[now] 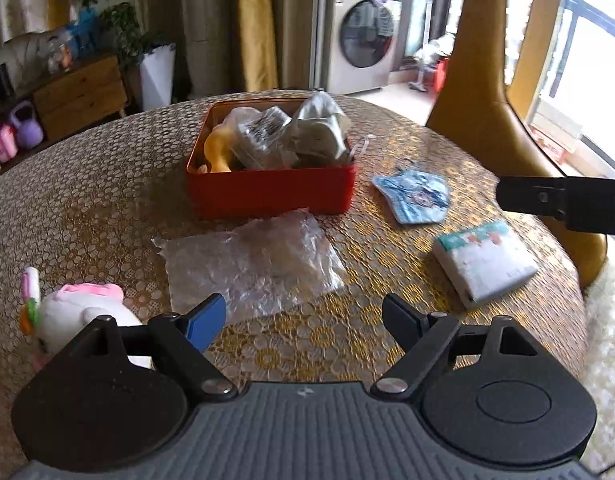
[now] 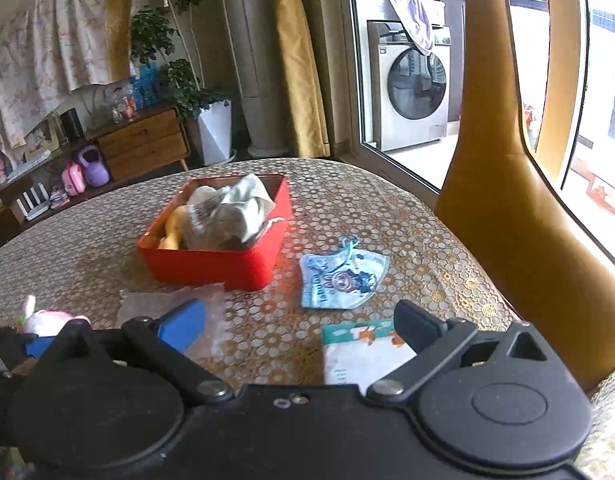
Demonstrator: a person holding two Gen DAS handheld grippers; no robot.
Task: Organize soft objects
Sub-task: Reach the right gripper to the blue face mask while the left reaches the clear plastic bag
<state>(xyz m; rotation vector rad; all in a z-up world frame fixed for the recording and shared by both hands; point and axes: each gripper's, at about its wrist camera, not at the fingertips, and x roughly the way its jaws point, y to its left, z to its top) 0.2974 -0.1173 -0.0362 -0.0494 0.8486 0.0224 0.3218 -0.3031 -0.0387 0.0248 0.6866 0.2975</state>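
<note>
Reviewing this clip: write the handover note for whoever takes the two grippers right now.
Left gripper: open, empty, over the clear plastic bag.
Right gripper: open, empty, above the tissue pack.
Done: red box already holds wrapped bundles and a yellow toy.
Left on the table: plastic bag, tissue pack, blue face mask, white plush toy at the left.
</note>
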